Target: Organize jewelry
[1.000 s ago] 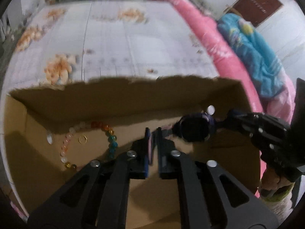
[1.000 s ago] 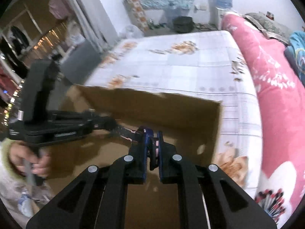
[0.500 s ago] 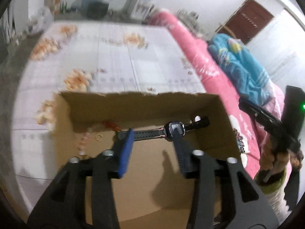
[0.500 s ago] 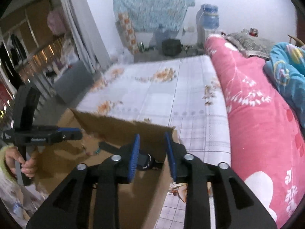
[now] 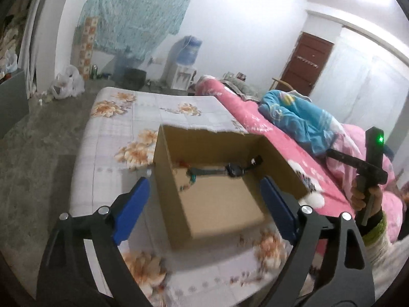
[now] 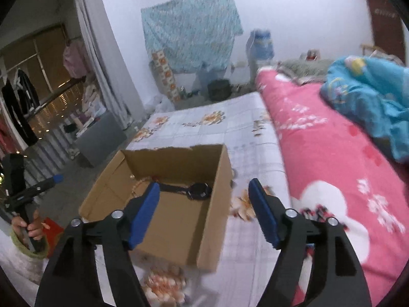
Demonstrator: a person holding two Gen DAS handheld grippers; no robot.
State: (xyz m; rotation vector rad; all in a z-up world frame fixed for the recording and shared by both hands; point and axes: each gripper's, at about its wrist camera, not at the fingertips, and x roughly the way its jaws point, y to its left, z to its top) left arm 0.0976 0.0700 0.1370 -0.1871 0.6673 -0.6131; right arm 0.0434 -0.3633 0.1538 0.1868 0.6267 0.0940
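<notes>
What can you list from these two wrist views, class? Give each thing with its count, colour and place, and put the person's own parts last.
cardboard box: one, brown, open, on the floral sheet
wristwatch: one, black, lying flat inside the box
bead bracelet: one, multicoloured, inside the box beside the watch strap
floral sheet: one, white with orange flowers, on the bed
quilt: one, pink, along the bed's side
blanket: one, blue, on the quilt
water dispenser: one, white with blue bottle, by the far wall
door: one, brown, far wall
left hand-held gripper: jaws opening, nothing between
right hand-held gripper: jaws opening, nothing between
</notes>
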